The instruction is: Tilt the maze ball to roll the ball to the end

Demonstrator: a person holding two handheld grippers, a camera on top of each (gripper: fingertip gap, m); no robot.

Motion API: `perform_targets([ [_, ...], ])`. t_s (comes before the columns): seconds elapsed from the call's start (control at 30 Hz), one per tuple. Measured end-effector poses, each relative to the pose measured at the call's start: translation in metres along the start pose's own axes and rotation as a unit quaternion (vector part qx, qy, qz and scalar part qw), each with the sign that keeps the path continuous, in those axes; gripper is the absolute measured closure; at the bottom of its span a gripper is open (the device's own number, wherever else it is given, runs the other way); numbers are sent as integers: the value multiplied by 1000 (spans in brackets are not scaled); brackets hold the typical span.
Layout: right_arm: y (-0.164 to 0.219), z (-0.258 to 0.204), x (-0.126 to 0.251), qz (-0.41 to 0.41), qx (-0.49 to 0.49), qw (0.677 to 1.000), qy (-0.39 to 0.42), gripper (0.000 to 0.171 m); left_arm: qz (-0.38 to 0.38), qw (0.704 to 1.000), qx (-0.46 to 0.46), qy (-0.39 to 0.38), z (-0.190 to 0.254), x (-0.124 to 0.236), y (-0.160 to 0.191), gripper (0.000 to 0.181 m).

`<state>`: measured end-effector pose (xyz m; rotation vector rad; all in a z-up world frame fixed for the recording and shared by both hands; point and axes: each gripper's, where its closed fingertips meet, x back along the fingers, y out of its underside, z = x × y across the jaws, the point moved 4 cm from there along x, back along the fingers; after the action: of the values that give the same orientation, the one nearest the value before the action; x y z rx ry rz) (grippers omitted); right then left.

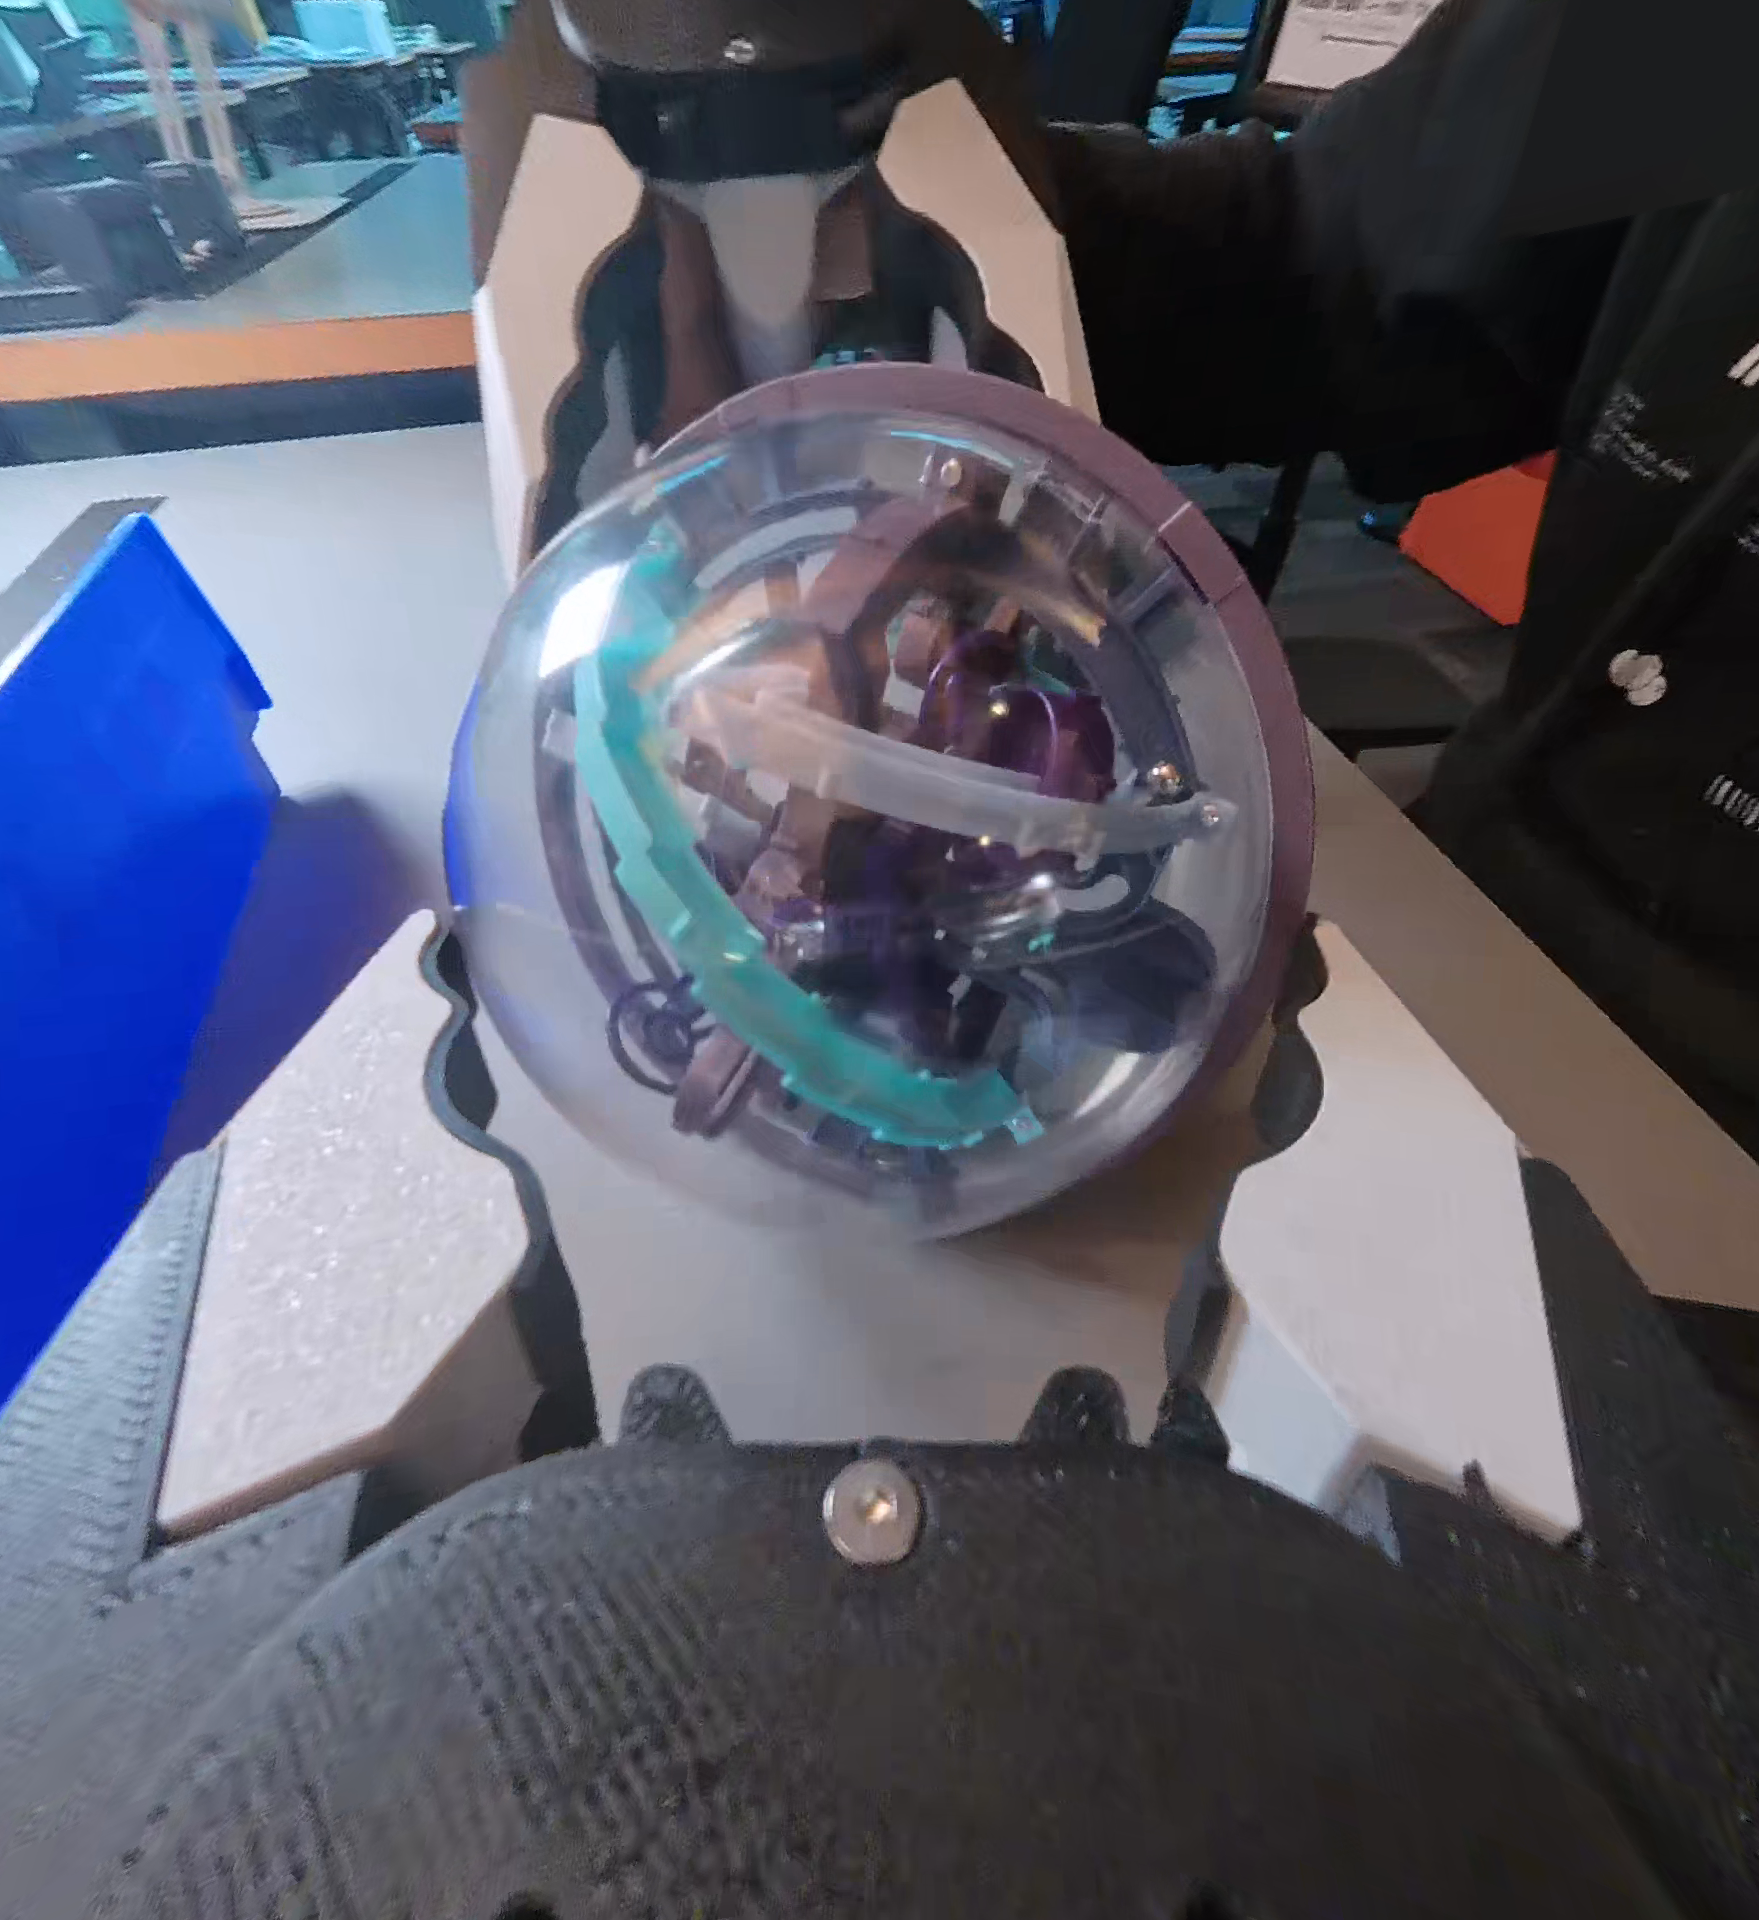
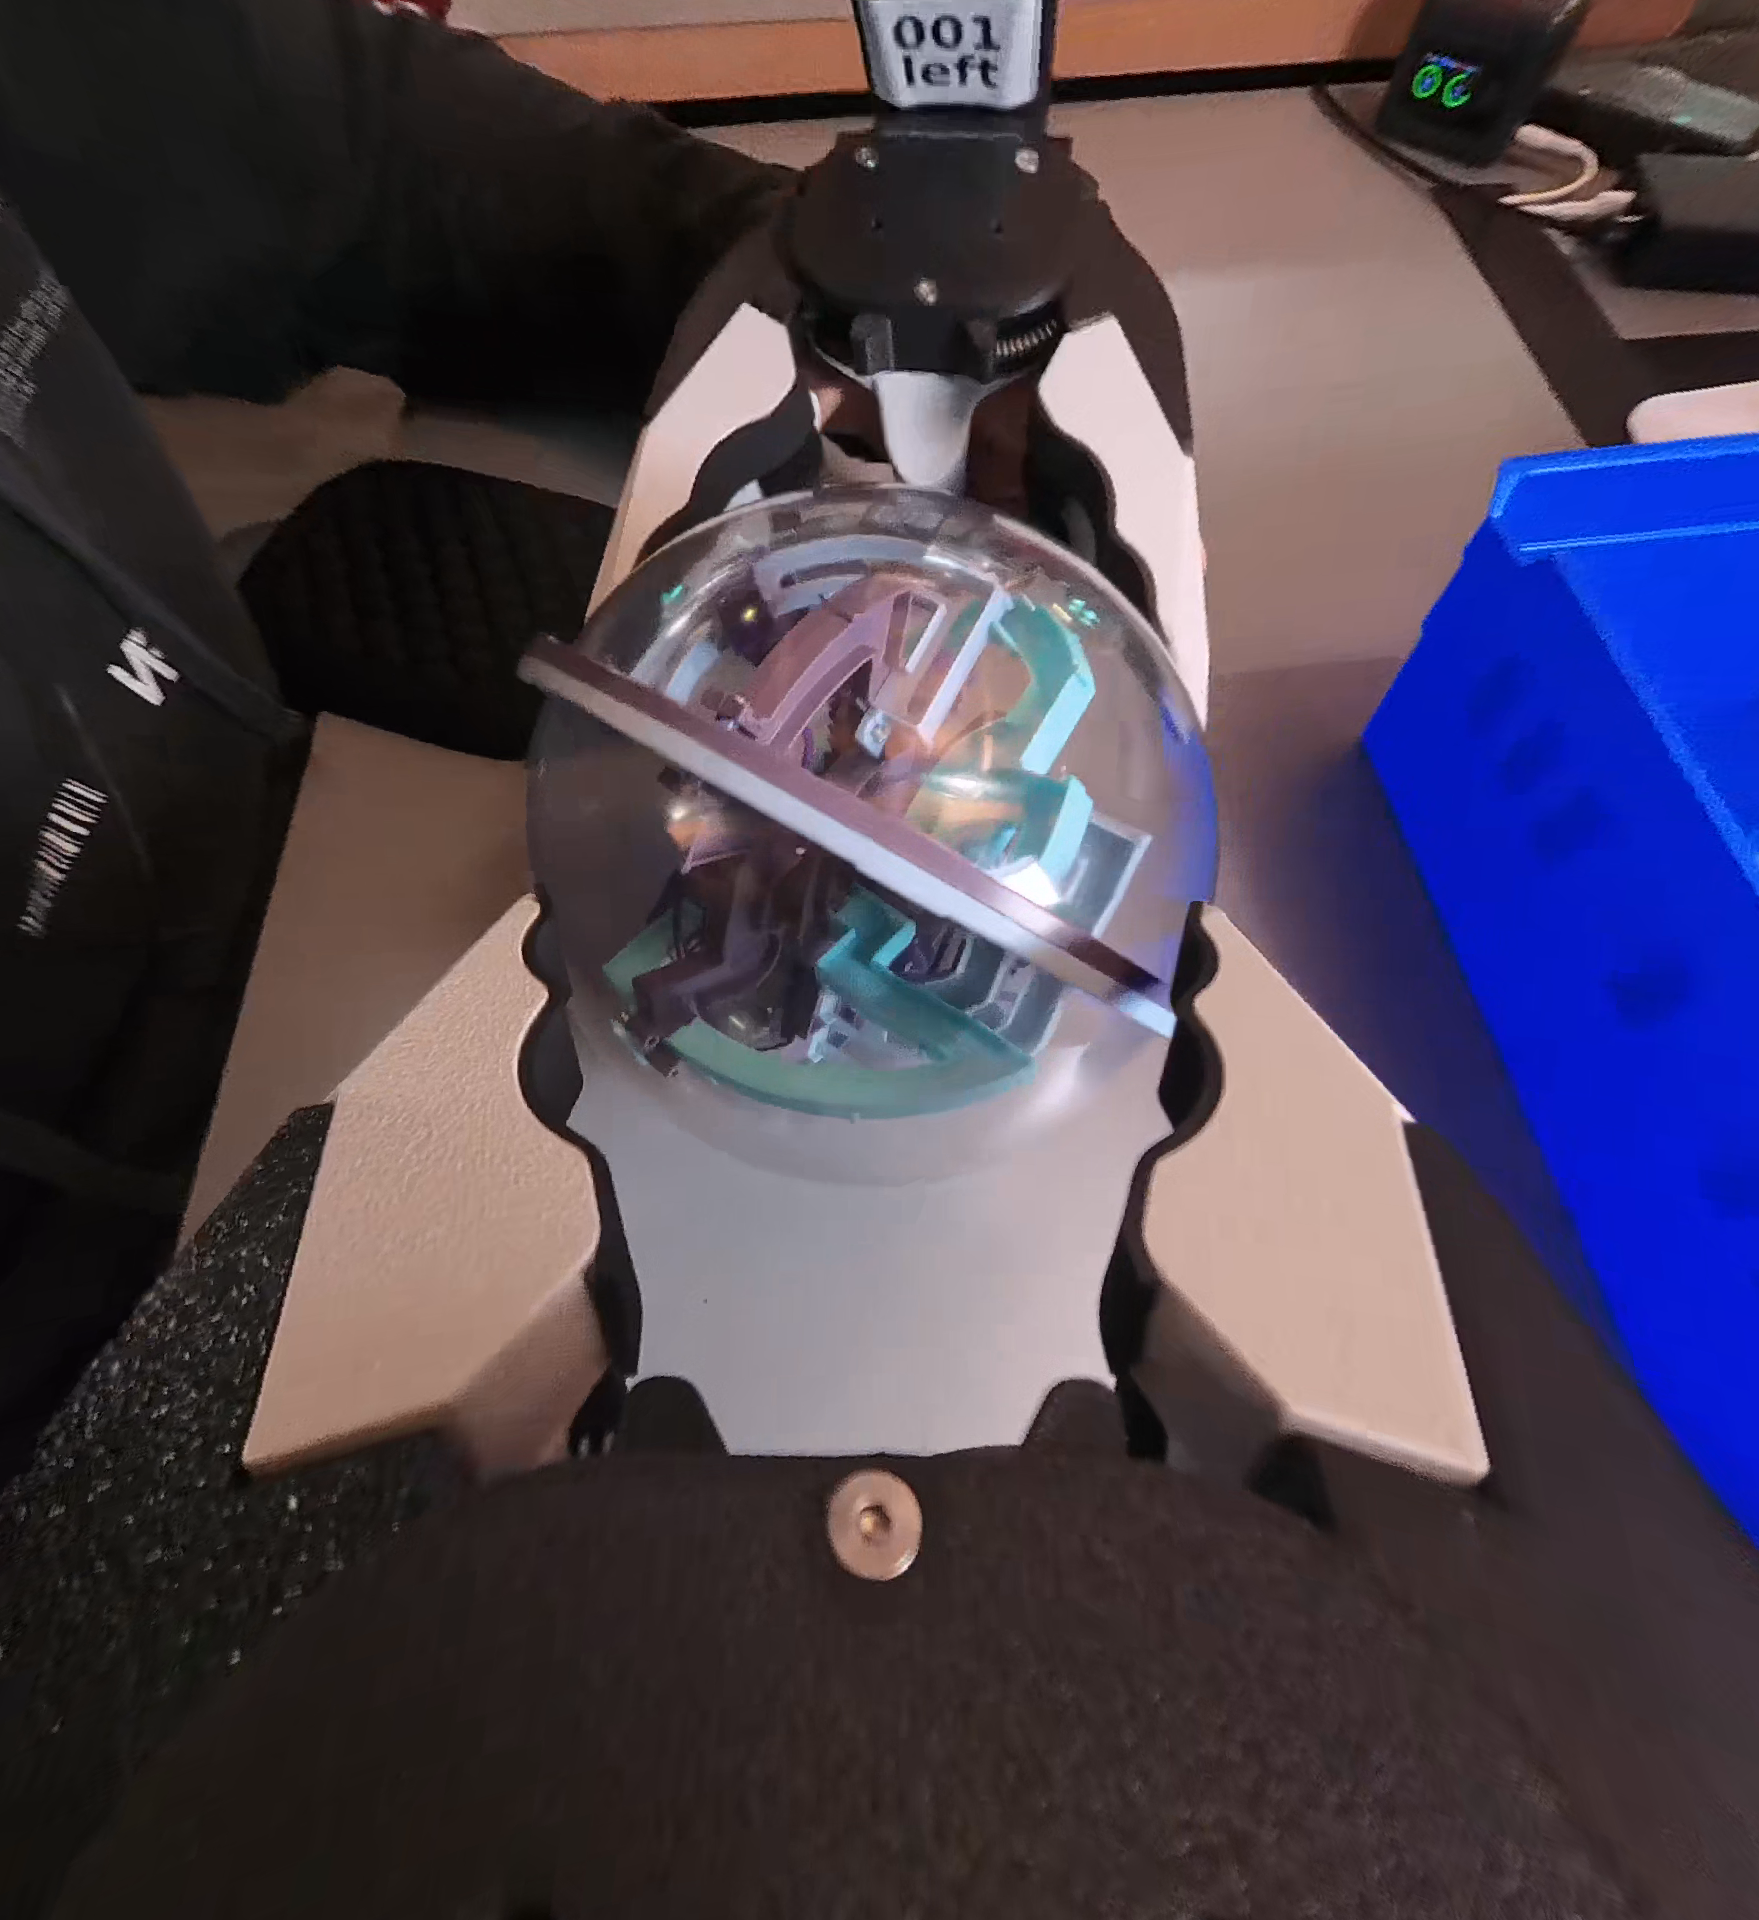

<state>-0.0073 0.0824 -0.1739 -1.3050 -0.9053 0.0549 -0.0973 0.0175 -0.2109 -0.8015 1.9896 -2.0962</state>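
The maze ball point(image 1: 875, 810) is a clear sphere with teal, grey, brown and purple tracks inside and a purple band around it. It is held over the table between both grippers, which face each other. My left gripper point(image 1: 870, 935) is shut on it, fingertips pressing its left and right sides. My right gripper point(image 2: 864, 935) is shut on the same ball point(image 2: 854, 831) from the opposite side. Each gripper shows beyond the ball in the other's view: the right one in the left wrist view point(image 1: 750, 208), the left one in the right wrist view point(image 2: 927, 260). Small shiny beads point(image 1: 1163, 774) show inside; I cannot tell which one rolls.
A blue plastic bin point(image 1: 75, 883) stands on the light table point(image 1: 355, 582) close beside the ball; it shows in the right wrist view point(image 2: 1633, 831) too. A person in black clothing point(image 2: 75, 520) is on the other side. A small device point(image 2: 1446, 83) and cables lie at the table's far corner.
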Motion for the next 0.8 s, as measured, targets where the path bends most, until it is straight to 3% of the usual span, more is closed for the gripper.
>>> perform_targets([
  [0.17,-17,12,-13,49,-41,998,-11,50,54,997,53,19,-8,5,6,29],
  [0.33,0,6,8,121,-73,978,154,43,91,987,132,18,-15,11,13,44],
  [0.5,19,-21,-9,196,-127,951,205,40,74,986,150,30,-9,-1,14,44],
  [0.6,6,-18,-5,163,-89,964,189,38,35,987,155,27,-3,-11,18,44],
  [0.8,-11,-25,-5,2,-26,997,72,40,-93,984,145,40,25,-42,40,54],
])
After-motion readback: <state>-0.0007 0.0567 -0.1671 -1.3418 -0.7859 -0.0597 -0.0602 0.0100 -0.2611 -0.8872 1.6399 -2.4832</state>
